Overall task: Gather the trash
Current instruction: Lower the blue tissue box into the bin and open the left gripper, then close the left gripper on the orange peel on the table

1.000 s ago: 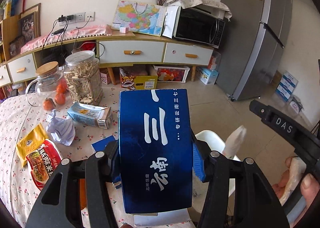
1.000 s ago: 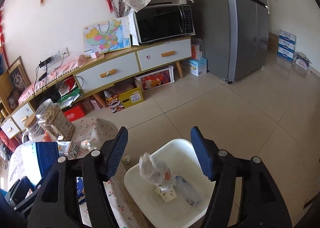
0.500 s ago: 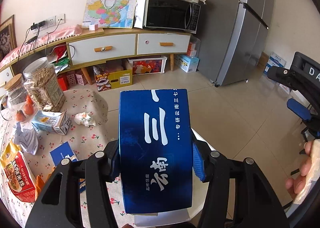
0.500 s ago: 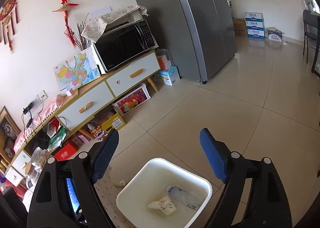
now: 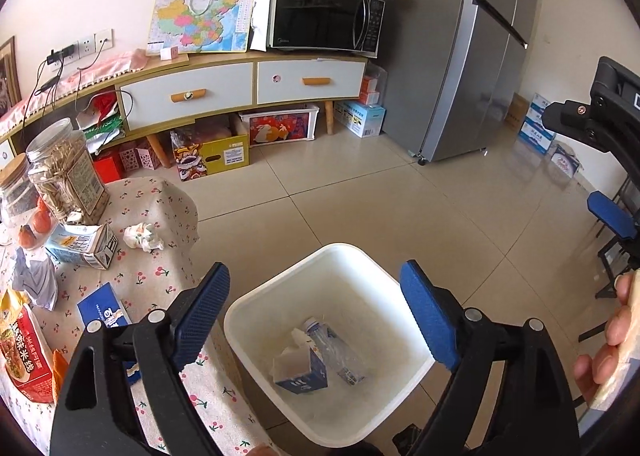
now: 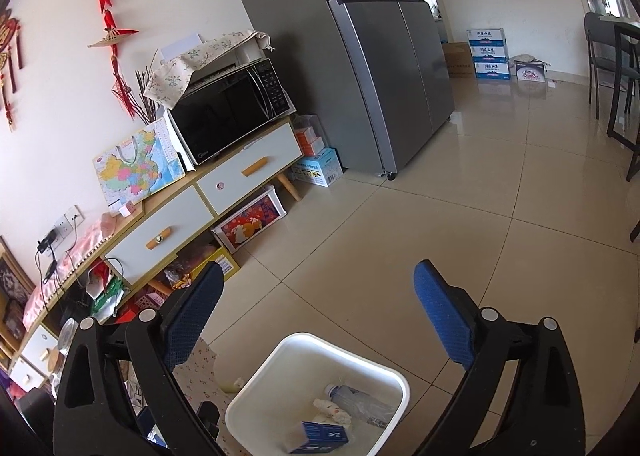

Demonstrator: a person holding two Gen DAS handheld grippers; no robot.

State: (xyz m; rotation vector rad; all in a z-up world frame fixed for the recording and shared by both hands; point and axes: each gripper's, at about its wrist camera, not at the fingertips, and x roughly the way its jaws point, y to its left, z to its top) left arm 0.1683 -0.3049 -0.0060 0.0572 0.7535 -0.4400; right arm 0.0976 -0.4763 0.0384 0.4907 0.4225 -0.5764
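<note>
The left gripper (image 5: pixel 314 312) hangs above the white square plastic bin (image 5: pixel 260 298); its blue ribbed pads are wide apart and opening further, and nothing is between them. The right gripper (image 6: pixel 320 316) is also over the bin, its jaws opening as well, with only air between the pads.

Inside the bin lie a dark blue cardboard box (image 5: pixel 306 370), a clear crushed plastic bottle (image 5: pixel 338 352) and a crumpled white tissue (image 6: pixel 332 408) — this trash is already collected.

The coming move depends, I think, on what remains on the table with the cherry-print cloth (image 5: pixel 152 280). This table stands to the left of the bin, touching it or just beside it, so the left gripper is the nearer one. A crumpled white paper wad (image 5: pixel 143 236) lies near the table's far corner. A light blue milk carton (image 5: pixel 82 246) lies on its side next to it, its long axis roughly across the left wrist view, so the jaws would close over its short sides. A flat blue packet (image 5: pixel 105 310) lies closest to the left pad.

Further left are a crumpled grey-white paper (image 5: pixel 34 276), a red-and-yellow snack bag (image 5: pixel 22 352) and a clear jar of seeds (image 5: pixel 66 171) — the jar looks like no trash.

Around is a beige tiled floor (image 6: pixel 420 223), a low wooden sideboard with white drawers (image 5: pixel 224 89), a black microwave (image 5: pixel 324 17) and a grey refrigerator (image 6: pixel 360 55).
</note>
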